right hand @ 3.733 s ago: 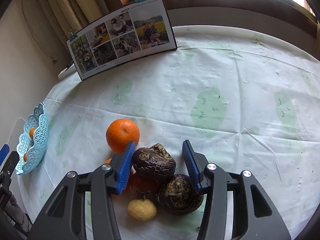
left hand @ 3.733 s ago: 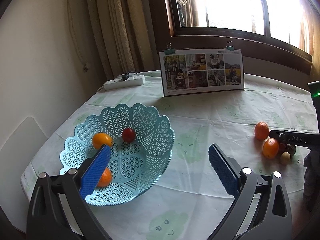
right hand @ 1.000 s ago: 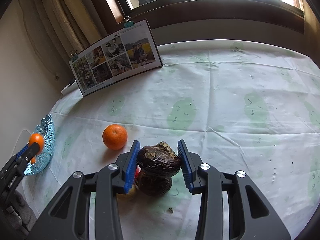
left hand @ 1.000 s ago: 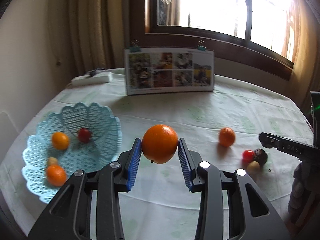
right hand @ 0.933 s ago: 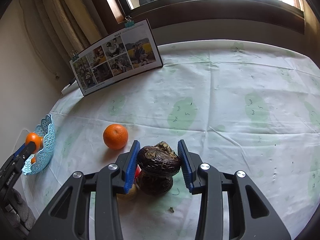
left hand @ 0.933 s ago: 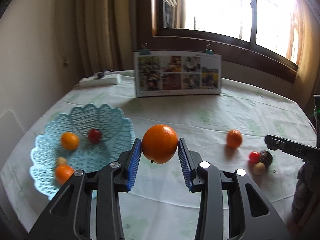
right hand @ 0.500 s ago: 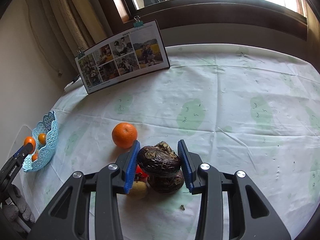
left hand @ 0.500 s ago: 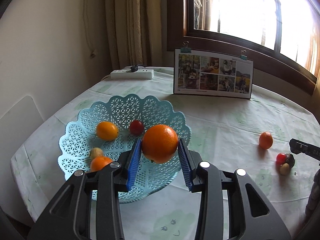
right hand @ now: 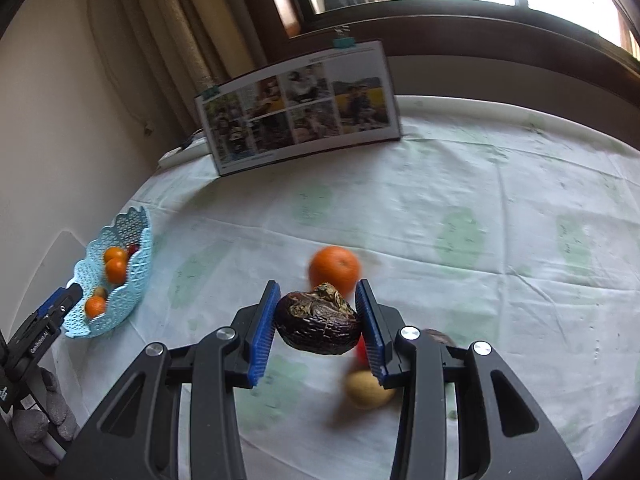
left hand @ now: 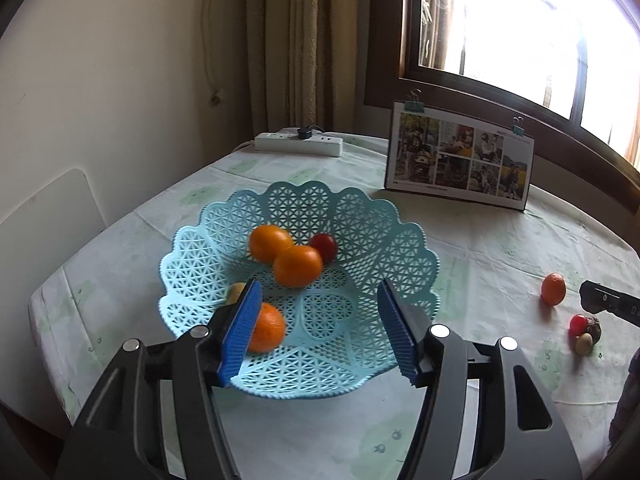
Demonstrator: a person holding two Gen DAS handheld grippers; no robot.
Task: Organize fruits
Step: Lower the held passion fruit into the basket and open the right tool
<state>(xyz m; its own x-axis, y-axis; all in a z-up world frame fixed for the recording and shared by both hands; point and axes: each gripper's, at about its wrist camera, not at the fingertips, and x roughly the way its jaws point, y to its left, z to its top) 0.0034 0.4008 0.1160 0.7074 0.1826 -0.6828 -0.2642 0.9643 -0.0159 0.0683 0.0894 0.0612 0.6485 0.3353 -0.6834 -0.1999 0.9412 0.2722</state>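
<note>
A light blue lattice basket [left hand: 384, 236] on the table holds three oranges, the nearest-dropped orange [left hand: 298, 266] in its middle, plus a red fruit [left hand: 324, 245] and a small yellowish fruit. My left gripper [left hand: 320, 328] hangs open over the basket's near side, nothing between its fingers. My right gripper [right hand: 318, 322] is shut on a dark wrinkled fruit [right hand: 320, 322], lifted off the cloth. Behind it an orange [right hand: 335, 268] lies on the table; a yellowish fruit [right hand: 366, 390] and part of a red fruit [right hand: 361, 348] sit below. The basket [right hand: 134, 280] shows at left in the right wrist view.
A clipped photo board [left hand: 460, 162] stands at the back by the window sill. A white power strip [left hand: 299, 144] lies at the far left of the table. Curtains and a wall border the left. The tablecloth [right hand: 480, 220] stretches open between basket and loose fruits.
My left gripper carried an orange over the basket, opened, and the orange now lies inside. My right gripper lifted the dark wrinkled fruit and swung left toward the basket.
</note>
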